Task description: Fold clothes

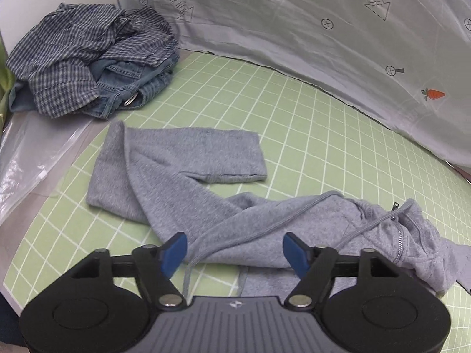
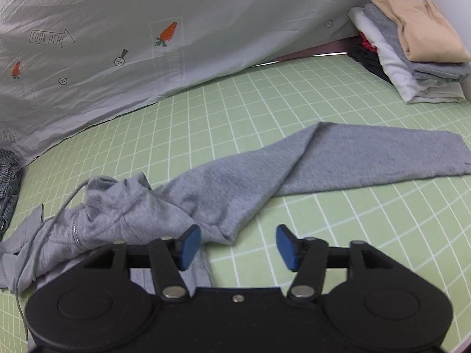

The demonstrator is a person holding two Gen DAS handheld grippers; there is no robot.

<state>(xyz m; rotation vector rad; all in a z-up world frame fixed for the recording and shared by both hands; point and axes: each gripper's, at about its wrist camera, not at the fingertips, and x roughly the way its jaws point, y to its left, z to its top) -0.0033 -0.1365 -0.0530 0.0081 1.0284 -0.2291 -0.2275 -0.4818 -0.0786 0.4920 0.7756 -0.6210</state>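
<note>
With both your grippers, left (image 1: 235, 250) and right (image 2: 238, 247), wide and empty, the grey hoodie (image 1: 206, 182) lies near, sleeves sprawled, awaiting your straightening

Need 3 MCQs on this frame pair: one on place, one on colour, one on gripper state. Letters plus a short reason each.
1. Where is the folded stack of clothes?
A. the mat's far right corner, right wrist view
B. under the grey hoodie
C. between the left gripper's fingers

2. What colour is the grid mat?
A. blue
B. light green with white lines
C. plain white

3. What state are the two grippers in?
A. both shut on the hoodie
B. left shut, right open
C. both open, holding nothing

Answers:
1 A: the stack sits at the upper right of the right wrist view, well apart from the grey hoodie.
2 B: green squares with white lines show around the hoodie in both views.
3 C: the left gripper and the right gripper both have their blue pads wide apart, with nothing clamped.
</note>
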